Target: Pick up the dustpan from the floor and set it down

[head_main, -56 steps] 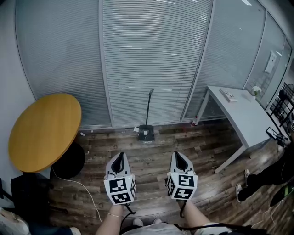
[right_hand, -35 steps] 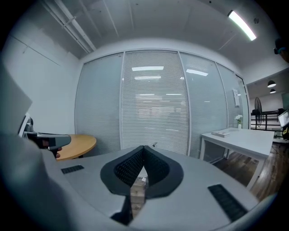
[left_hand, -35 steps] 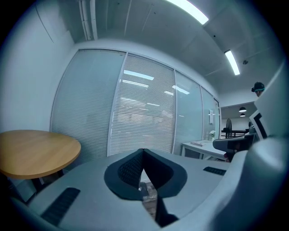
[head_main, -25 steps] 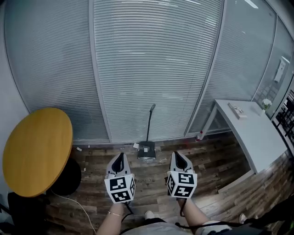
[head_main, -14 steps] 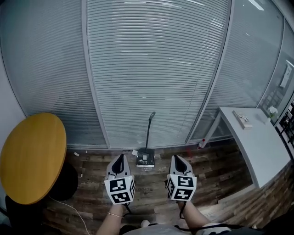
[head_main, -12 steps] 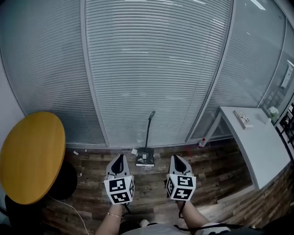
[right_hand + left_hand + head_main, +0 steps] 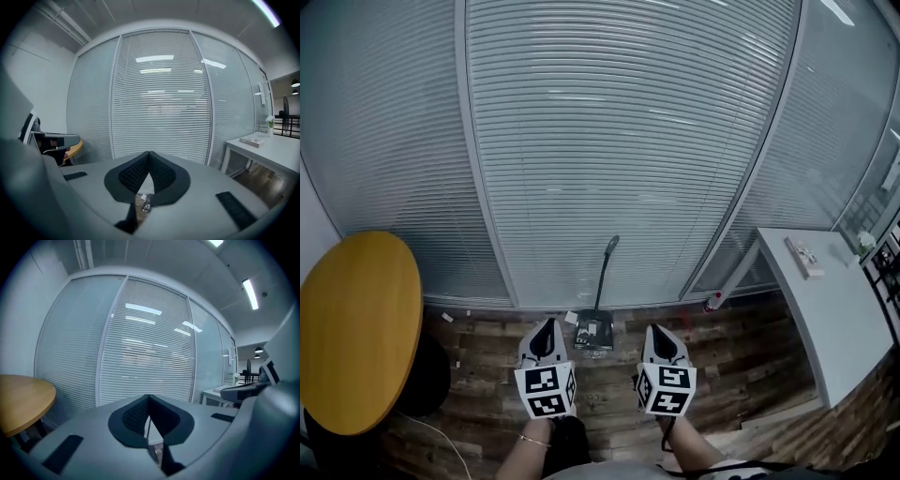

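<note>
A dark dustpan [image 7: 594, 330] stands on the wooden floor against the blind-covered glass wall, its long handle [image 7: 604, 274] rising upright. In the head view it sits between and just beyond my two grippers. My left gripper [image 7: 545, 330] is shut with nothing in it, a little left of the pan. My right gripper [image 7: 661, 333] is also shut and empty, to the pan's right. Through the gap under the right jaws, the right gripper view catches a bit of the dustpan [image 7: 143, 203]. The left gripper view has its closed tips [image 7: 149, 398] against the blinds.
A round yellow table [image 7: 352, 328] stands at the left with a dark base beneath. A white desk [image 7: 839, 300] with a small object on it is at the right. Scraps of paper [image 7: 570, 318] lie on the floor by the wall.
The wall and dustpan have come closer as I walk forward. Both grippers keep their places side by side, still shut.
</note>
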Motion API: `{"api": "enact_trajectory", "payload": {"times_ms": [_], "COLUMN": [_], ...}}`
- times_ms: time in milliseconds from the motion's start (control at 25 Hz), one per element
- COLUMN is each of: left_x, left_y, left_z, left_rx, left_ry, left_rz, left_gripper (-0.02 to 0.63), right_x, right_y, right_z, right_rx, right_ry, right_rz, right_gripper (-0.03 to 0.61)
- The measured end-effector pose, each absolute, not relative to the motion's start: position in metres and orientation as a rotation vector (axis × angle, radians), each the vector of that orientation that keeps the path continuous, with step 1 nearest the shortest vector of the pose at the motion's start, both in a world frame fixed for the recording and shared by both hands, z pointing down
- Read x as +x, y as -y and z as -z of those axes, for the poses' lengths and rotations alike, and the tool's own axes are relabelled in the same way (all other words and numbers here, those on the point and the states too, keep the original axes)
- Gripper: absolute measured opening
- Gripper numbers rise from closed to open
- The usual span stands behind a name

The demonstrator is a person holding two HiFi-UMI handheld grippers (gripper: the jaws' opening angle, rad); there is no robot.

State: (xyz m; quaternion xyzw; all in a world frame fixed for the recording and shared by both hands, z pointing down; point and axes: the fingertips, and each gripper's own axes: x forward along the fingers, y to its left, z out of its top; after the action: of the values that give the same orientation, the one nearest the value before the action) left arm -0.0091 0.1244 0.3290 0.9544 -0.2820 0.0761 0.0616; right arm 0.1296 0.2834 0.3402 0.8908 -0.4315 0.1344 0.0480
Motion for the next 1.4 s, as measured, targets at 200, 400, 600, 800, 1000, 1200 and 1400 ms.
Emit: {"api": "enact_trajectory", "payload": {"times_ms": [200, 400, 600, 800, 1000, 1200, 1400], "left_x": [0.034, 0.074, 0.104, 0.123, 0.137, 0.148, 0.166], "left_y": [-0.075, -0.034, 0.008, 0.047, 0.065, 0.071, 0.074], "left_z": [-0.320, -0.303, -0.305, -0.319, -0.332, -0.355, -0.371], "left_rx": [2.897, 2.934, 2.930, 2.919, 2.898, 2.862, 2.861], "left_ry": [0.819, 0.805, 0.787, 0.798, 0.826, 0.872, 0.849], "left_rz": [-0.204, -0.163, -0.166, -0.206, -0.264, -0.324, -0.349], "left_gripper": [0.012, 0.012, 0.012, 0.012, 0.012, 0.012, 0.012], "right_x": [0.169, 0.203, 0.232, 0.254, 0.275, 0.292, 0.306], "right_y": [-0.239, -0.197, -0.153, -0.116, -0.100, -0.089, -0.080], "right_z": [-0.328, -0.314, -0.309, -0.320, -0.334, -0.358, -0.375], "right_rx": [2.742, 2.752, 2.754, 2.752, 2.741, 2.689, 2.652], "right_ry": [1.275, 1.273, 1.261, 1.259, 1.264, 1.275, 1.270], "right_rz": [-0.371, -0.320, -0.307, -0.337, -0.407, -0.455, -0.498], "right_gripper": [0.031, 0.031, 0.031, 0.031, 0.031, 0.031, 0.032]}}
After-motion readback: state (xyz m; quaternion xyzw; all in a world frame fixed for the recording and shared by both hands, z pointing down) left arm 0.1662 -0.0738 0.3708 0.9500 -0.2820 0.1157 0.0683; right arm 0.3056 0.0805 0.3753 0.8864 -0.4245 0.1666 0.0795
